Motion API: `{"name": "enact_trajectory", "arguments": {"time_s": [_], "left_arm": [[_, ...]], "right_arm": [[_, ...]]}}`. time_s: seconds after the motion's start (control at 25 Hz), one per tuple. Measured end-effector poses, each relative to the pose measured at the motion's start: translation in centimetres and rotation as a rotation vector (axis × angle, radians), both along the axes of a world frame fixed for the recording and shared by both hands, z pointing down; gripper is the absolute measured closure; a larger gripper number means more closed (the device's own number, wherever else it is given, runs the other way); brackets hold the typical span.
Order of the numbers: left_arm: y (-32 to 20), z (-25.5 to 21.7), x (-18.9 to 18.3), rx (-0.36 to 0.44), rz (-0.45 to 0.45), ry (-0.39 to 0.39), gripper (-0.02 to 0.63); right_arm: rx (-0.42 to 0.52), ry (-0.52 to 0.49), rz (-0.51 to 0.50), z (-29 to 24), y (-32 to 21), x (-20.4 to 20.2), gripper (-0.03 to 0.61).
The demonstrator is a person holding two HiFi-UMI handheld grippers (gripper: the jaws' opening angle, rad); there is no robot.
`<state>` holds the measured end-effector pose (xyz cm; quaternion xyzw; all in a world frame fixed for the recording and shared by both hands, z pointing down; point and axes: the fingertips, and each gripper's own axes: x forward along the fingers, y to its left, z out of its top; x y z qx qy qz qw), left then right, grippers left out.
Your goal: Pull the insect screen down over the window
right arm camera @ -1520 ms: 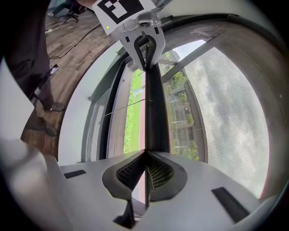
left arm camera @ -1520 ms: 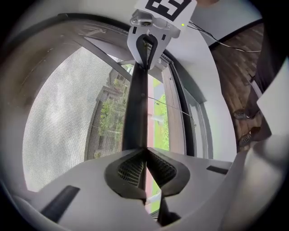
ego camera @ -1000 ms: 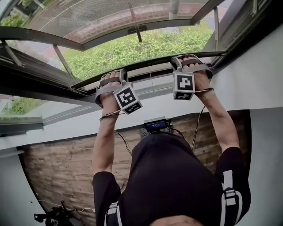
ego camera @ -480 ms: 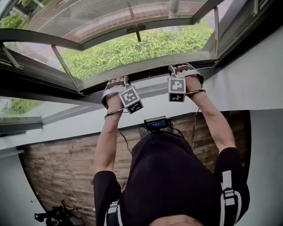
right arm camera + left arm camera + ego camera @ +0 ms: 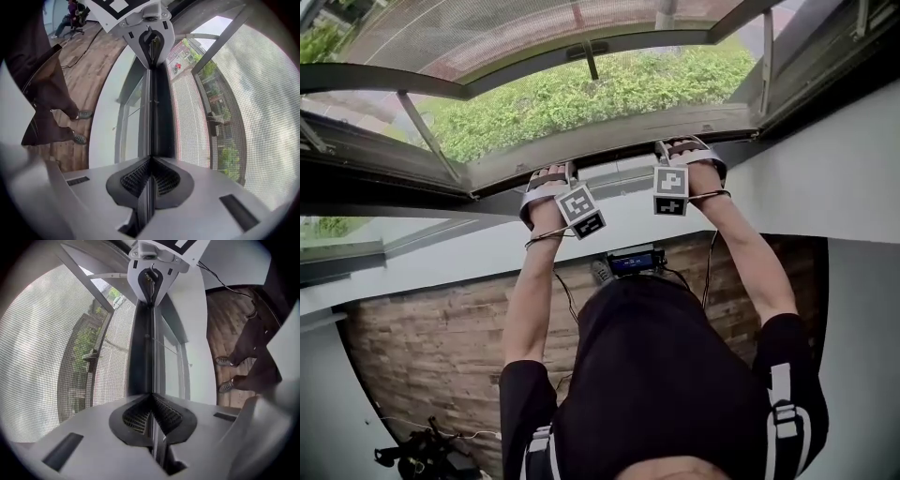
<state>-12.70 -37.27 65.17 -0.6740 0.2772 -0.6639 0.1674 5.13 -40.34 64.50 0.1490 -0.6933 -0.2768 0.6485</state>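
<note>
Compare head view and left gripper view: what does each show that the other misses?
Head view only: the person's arms and torso, and a small lit display down on the floor.
Left gripper view only: the left gripper up close, its ribbed pads pressed shut on the thin edge of the bar.
Both: the bar, the mesh above it, the right gripper clamped on the same bar, and the wood floor.

Grey fine-mesh insect screen, brown plank floor (streaky grain)
</note>
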Motion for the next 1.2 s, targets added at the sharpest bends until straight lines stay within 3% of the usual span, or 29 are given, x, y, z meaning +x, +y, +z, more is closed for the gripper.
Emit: {"name": "enact_trajectory", "arguments": {"time_s": [0.24, 0.72, 0.96, 1.2], "left_arm": [[-0.8, 1.2, 0.0, 0.053, -0.019, 0.03, 0.597], [-1.0, 1.9, -0.2, 0.058, 0.009, 0.01, 0.597], [-0.2, 1.3, -1.0, 0.071, -0.014, 0.021, 0.595], [-0.1, 1.3, -0.8, 0.109, -0.011, 0.012, 0.595]], "right_arm": [[0.041, 0.011, 0.013, 1.4, -0.9, -0.1, 0.563], [0.019, 0.032, 0.019, 1.7, -0.3, 0.2, 0.563], [0.11, 0.007, -0.004, 1.5, -0.4, -1.1, 0.561], [0.144, 0.003, -0.022, 1.4, -0.3, -0.8, 0.56]]}}
